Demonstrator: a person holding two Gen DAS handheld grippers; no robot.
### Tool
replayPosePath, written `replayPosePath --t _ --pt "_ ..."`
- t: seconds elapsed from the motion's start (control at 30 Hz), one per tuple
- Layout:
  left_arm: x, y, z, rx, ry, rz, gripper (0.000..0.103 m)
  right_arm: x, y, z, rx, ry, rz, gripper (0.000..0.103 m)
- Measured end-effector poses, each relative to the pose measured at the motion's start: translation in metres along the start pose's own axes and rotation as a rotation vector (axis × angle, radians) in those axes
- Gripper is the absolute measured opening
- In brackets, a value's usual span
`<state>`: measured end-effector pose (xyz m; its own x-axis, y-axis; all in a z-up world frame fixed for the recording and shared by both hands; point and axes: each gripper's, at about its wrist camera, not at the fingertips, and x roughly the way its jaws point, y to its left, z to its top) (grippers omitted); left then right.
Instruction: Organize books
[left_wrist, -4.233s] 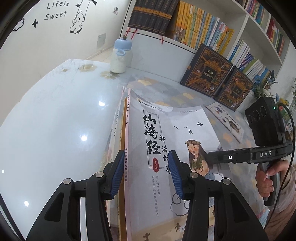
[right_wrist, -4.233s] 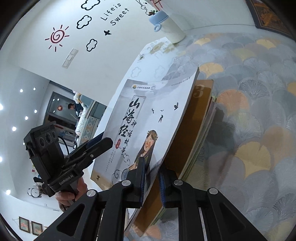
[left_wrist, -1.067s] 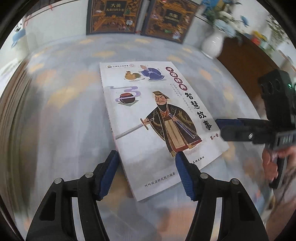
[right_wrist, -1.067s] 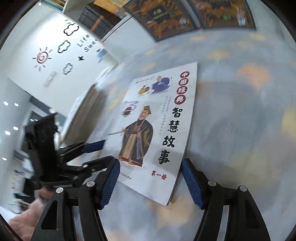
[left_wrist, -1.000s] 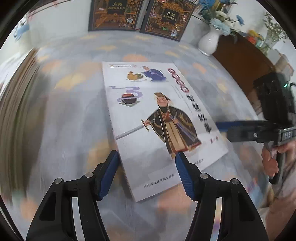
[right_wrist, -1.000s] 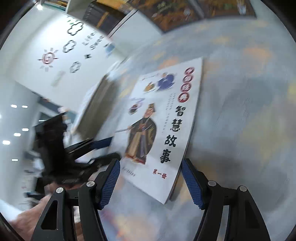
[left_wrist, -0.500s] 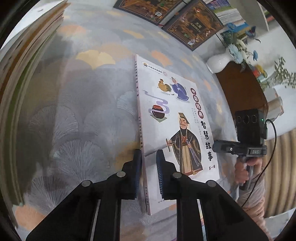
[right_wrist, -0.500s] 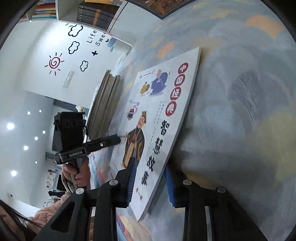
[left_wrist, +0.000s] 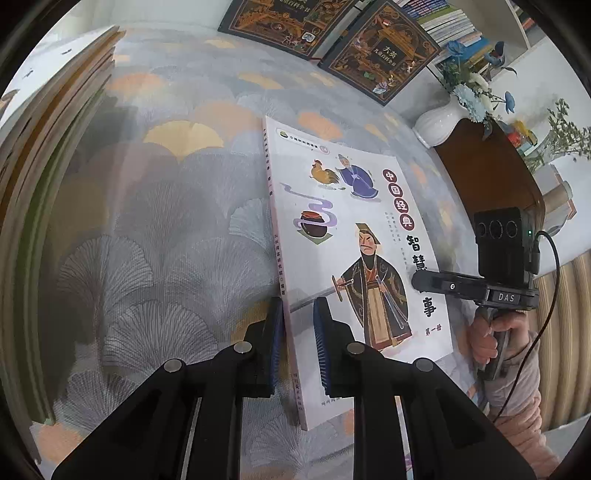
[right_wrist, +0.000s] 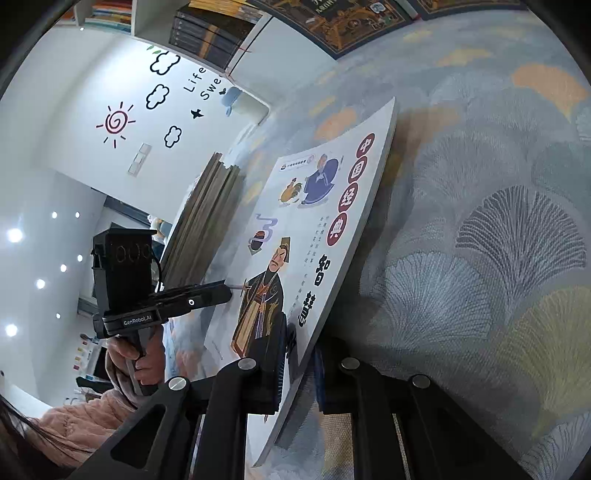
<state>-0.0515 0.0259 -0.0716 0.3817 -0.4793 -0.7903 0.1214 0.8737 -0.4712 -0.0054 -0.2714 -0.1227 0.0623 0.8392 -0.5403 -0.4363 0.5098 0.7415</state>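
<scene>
White-covered storybook (left_wrist: 354, 229) on the fan-patterned tablecloth (left_wrist: 155, 229): we pinch its spine with the left gripper (left_wrist: 298, 332), its opposite edge with the right gripper (right_wrist: 300, 373).

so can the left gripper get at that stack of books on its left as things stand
Probably not right away: the left gripper is shut on the spine edge of the illustrated book, so its jaws are taken. The stack of books lies apart, across bare tablecloth.

I worked in a child's reading room: full bookshelves (left_wrist: 448, 22), cloud-and-sun wall stickers (right_wrist: 122, 122), a flower vase (left_wrist: 441, 123).
</scene>
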Motion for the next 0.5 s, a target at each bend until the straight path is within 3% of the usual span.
replayPosePath --t 0.3,0.5 --pt "0.001 -0.004 0.002 -0.001 0.004 0.03 0.018 0.002 0.006 0.004 0.03 -0.015 -0.043 0.012" --pt "0.001 -0.009 0.002 -0.012 0.017 0.048 0.017 0.001 0.025 0.001 -0.004 -0.018 -0.136 0.016"
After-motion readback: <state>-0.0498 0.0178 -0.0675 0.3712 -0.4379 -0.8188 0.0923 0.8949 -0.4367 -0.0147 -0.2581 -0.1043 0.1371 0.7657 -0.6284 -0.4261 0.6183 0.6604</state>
